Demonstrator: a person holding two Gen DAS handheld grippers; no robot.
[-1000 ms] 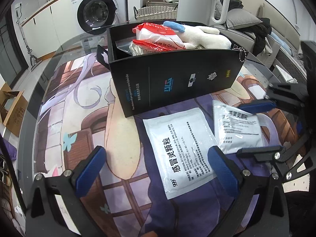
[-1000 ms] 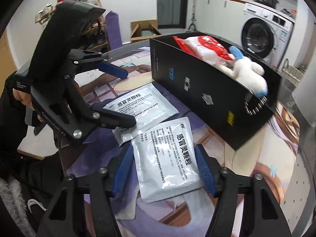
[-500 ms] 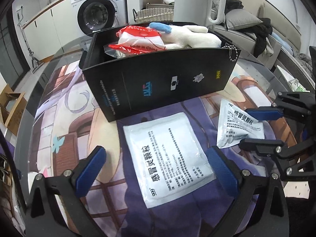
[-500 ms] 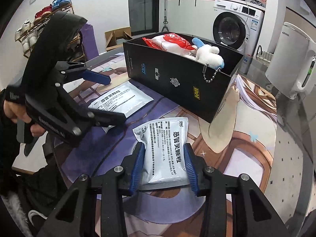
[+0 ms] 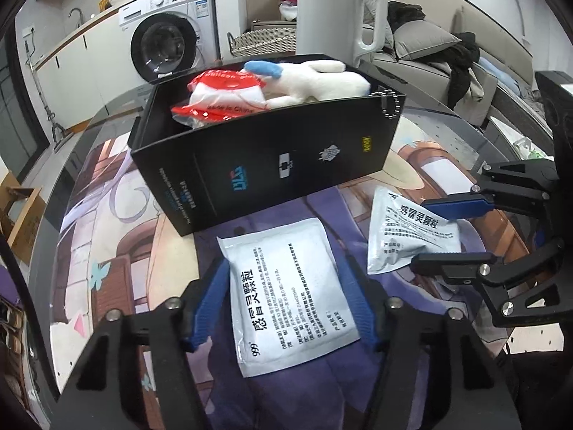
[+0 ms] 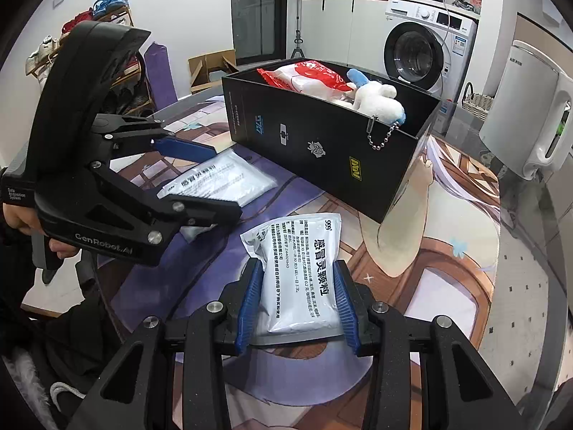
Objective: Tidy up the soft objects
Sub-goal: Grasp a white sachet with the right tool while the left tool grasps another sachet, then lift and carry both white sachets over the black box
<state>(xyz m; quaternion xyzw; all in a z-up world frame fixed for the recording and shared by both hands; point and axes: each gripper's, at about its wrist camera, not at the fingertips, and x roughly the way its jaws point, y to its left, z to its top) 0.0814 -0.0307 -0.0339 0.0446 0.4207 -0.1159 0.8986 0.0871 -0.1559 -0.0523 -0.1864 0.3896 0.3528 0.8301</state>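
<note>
While one black box [image 5: 283,165] stands on the printed table mat [image 5: 107,236] with a single white plush toy [image 5: 315,80] and one red-and-white bag [image 5: 224,98] inside, two white sachets lie in front of it. Behind it a white kettle [image 5: 333,7] and washing machine [image 5: 168,43] stand clear of both tools. Low over the mat, the right gripper [image 6: 297,295] squeezes the puffed sachet [image 6: 301,272], while the left gripper [image 5: 283,304] straddles the flat sachet [image 5: 286,294], pads at its edges; whether it grips, I cannot tell.
</note>
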